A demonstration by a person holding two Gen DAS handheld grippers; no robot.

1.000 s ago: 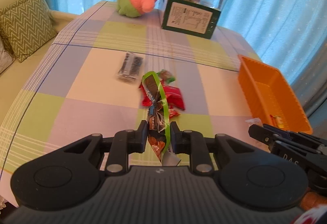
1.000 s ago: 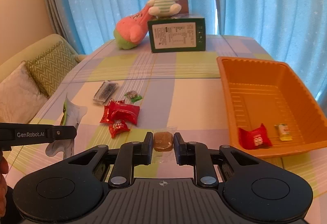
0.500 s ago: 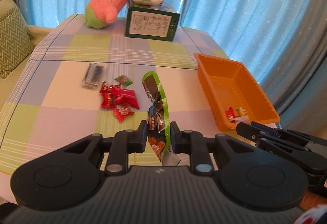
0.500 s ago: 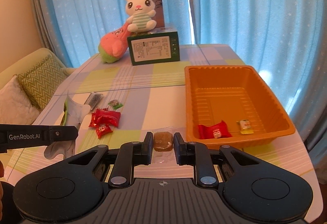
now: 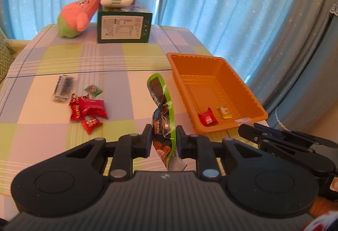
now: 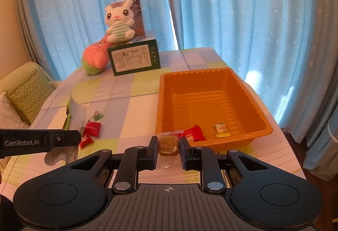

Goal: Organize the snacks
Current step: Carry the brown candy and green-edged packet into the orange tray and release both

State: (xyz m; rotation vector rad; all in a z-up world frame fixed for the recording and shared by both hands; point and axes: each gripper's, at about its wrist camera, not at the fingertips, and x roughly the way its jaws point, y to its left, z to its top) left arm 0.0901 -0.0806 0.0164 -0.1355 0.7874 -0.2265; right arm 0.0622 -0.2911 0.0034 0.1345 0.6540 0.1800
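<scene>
While two snacks are lying in the orange tray [image 6: 213,74] at right, your left hand-held gripper [image 5: 163,139] is gripping a green-edged packet [image 5: 161,108] and your right hand-held gripper [image 6: 168,146] a brown candy [image 6: 168,144]; red packets [image 5: 88,108] are waiting at left on the bench [image 5: 118,83].

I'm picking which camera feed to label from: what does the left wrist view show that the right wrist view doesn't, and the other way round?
Only the left wrist view shows the dark silvery flat packet on the table and the printed front of the green-edged snack pouch in the left tool.

Only the right wrist view shows the brown clear-wrapped candy in the right tool and the green zigzag cushion.

Both show the orange plastic tray holding a red wrapped candy and a small yellow one, plus loose red snack packs.
</scene>
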